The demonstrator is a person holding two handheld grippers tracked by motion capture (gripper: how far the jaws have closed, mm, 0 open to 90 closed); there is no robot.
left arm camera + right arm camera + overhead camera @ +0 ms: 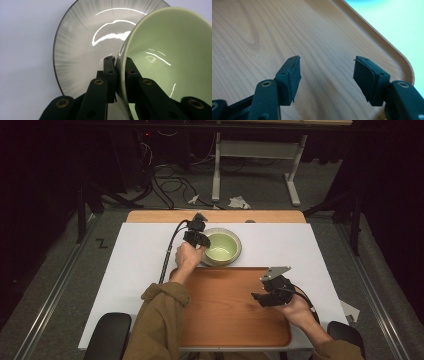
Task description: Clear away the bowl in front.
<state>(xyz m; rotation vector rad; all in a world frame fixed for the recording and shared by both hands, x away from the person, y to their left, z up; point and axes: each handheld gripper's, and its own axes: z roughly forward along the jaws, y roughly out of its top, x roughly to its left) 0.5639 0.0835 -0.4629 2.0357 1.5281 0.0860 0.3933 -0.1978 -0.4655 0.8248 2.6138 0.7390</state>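
1. A person sits at a table covered with a white sheet (140, 255), and holds a black gripper in each hand.

2. The left gripper (200, 240) is at the left edge of a pale green bowl (222, 245). This bowl sits on the white sheet just beyond the far edge of a wooden tray (225, 315).

3. From the left gripper view, the jaws are clamped on the rim of the green bowl (170, 50), with one pad on the outside of the wall and the other on the inside. The wall is pinched tight between them.

4. In the same view the green bowl rests in a wider, shallow grey dish (82, 45) with a dark rim and fine streaks running out from its centre. The bowl looks tipped against it, though how far it leans I cannot tell.

5. The right gripper (272, 295) hangs over the right part of the wooden tray, well apart from the bowl.

6. In the right gripper view its jaws stand wide apart with nothing between them, and the wood grain of the tray (262, 32) lies below, with the tray's rounded corner to the right.

7. The person's olive sleeve (160, 320) comes in from the near edge of the table.
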